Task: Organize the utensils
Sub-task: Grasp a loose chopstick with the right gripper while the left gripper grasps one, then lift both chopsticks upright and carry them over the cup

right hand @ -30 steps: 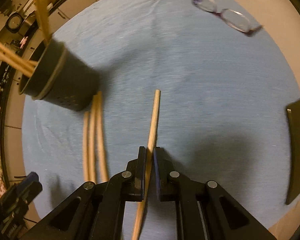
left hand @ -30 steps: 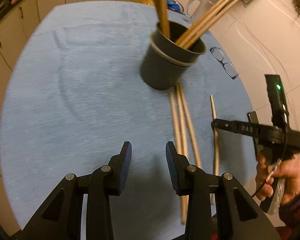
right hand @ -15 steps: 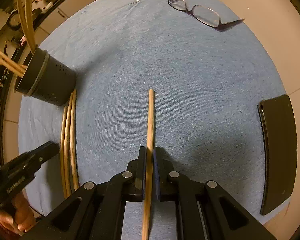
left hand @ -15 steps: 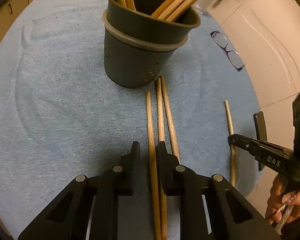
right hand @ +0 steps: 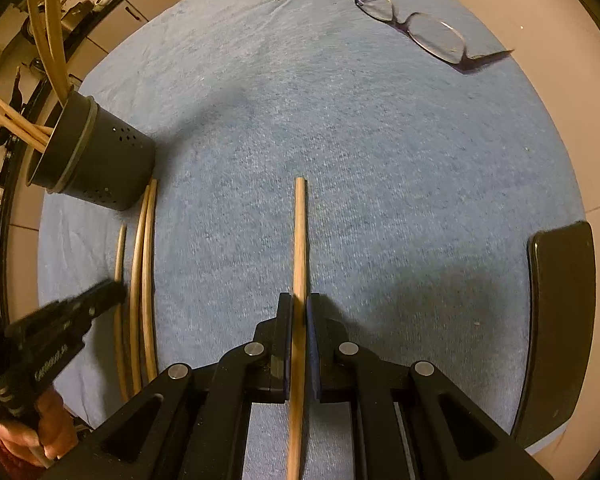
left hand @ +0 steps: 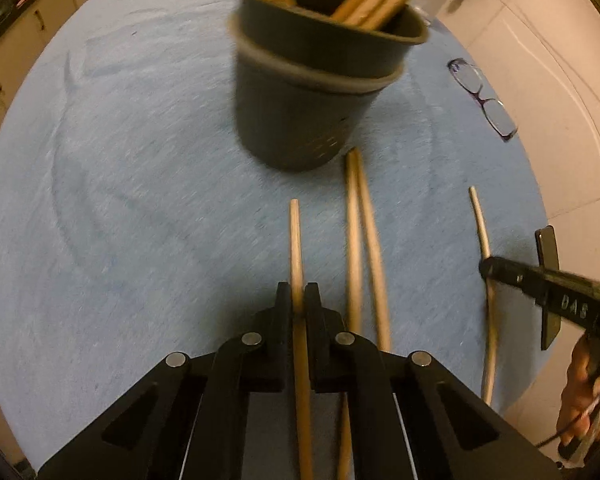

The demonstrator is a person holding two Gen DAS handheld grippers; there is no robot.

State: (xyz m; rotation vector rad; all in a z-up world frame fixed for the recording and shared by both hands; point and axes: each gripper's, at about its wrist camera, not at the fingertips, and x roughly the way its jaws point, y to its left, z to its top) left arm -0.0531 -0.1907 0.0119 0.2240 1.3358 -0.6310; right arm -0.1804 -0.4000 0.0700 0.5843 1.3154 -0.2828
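Each gripper, left (left hand: 299, 300) and right (right hand: 299, 312), is clamped on one chopstick (left hand: 296, 240) (right hand: 300, 232) lengthwise, tip forward, likely for dropping into the cup (left hand: 312, 92) far left, where two more (left hand: 362, 240) lie near.

My black gripper (left hand: 298, 300) holds a tan chopstick (left hand: 296, 240); the holder (left hand: 312, 92) is dark grey, the cloth (left hand: 140, 160) blue.

- a blue cloth (right hand: 380, 168) covers the round table.
- a pair of purple-framed glasses (right hand: 424, 28) lies folded open near the far edge.
- a black phone-like slab (right hand: 560, 320) rests at the cloth's right edge.
- cabinet doors (left hand: 4, 68) stand behind.
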